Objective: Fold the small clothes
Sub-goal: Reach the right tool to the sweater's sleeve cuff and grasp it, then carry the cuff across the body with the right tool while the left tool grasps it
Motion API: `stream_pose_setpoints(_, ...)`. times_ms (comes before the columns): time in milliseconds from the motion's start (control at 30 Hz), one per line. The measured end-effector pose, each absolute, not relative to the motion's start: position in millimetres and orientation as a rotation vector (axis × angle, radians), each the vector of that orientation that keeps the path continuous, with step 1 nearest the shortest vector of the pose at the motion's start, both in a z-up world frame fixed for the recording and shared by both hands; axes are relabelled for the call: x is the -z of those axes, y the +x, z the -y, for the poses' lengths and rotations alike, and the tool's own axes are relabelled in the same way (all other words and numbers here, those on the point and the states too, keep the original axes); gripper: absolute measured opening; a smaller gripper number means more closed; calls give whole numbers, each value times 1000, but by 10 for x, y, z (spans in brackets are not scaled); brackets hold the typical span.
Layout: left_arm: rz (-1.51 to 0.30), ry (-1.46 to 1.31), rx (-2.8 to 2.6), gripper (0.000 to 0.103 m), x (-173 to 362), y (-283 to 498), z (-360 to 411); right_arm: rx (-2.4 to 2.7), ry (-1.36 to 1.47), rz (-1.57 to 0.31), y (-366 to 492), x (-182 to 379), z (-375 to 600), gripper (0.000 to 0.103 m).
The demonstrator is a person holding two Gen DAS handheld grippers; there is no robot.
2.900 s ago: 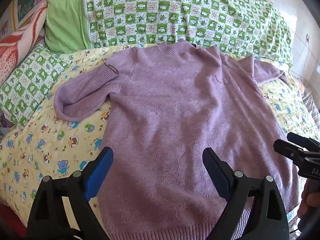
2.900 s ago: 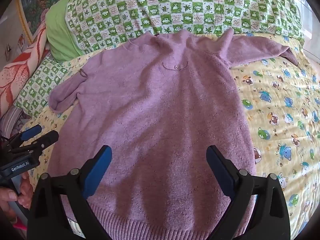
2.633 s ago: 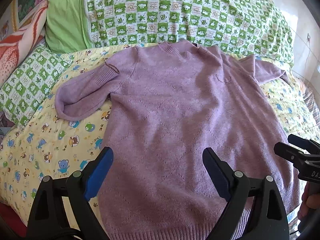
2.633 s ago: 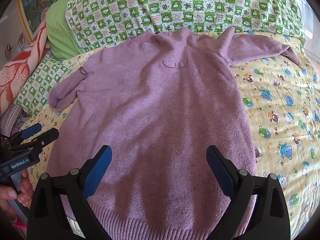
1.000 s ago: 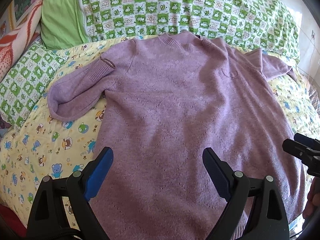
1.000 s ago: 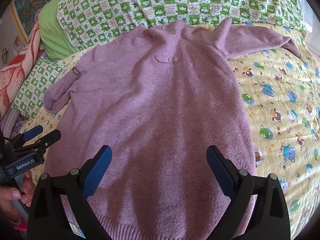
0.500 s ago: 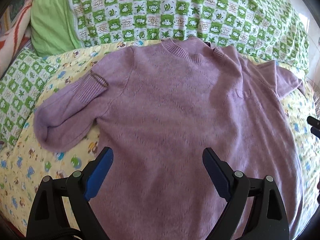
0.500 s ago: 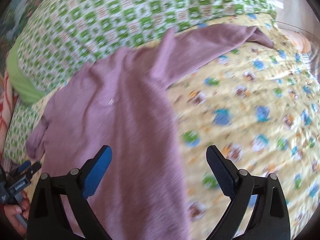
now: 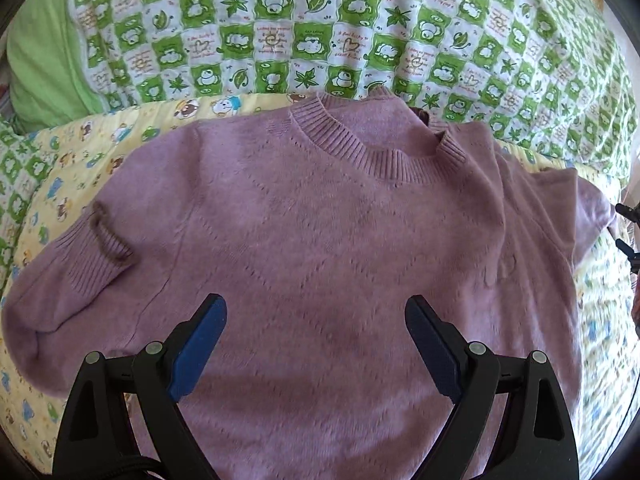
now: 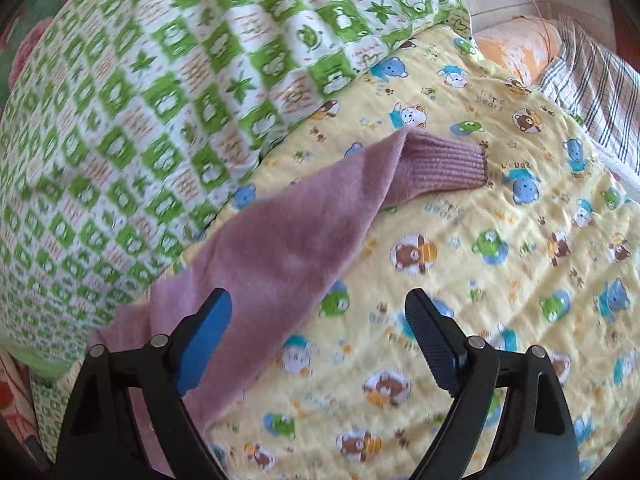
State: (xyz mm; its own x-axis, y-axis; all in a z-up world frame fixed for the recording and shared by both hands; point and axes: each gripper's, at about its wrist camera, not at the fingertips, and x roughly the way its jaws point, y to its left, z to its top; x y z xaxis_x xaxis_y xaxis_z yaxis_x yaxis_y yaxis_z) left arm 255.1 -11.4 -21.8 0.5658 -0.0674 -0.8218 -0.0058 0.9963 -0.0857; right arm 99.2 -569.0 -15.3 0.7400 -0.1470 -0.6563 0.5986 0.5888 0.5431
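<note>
Swinging since before toward the sweater's sleeve (image 10: 280, 256), right gripper (image 10: 319, 320) jaws narrowing, empty.

One sweater (image 9: 328, 248), two hand-held grippers (image 9: 316, 320) (image 10: 318, 322)

sweater (image 9: 328, 248) is a soft lilac purple all over, with a brownish loop (image 9: 110, 240) on its sleeve. it's on a pale yellow sheet (image 10: 480, 264) printed with little cartoon bears and frogs in blue, green, brown. behind is a green-and-white checked quilt (image 9: 360, 28) with leaves and animals, plus a plain lime green pillow (image 9: 44, 60)
</note>
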Motion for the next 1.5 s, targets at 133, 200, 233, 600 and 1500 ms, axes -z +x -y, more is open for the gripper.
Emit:
stream_pose_setpoints(133,-989,-82,33,92,323,2767,171,451,944,-564,1240,266,6104,85)
stream_pose_setpoints(200,-997,-82,32,92,370,2828,186,451,991,-548,1323,324,6228,82)
stream_pose_setpoints(233,-1005,-80,31,92,405,2865,193,455,1000,-546,1371,345,6271,76)
stream_pose_setpoints(600,-1019,-86,21,92,534,2763,-9,373,778,-415,1338,-331,5715,13)
stream_pose_setpoints(1500,-1174,-279,-36,92,792,2654,-399,-227,517,-720,1887,-184,2437,68)
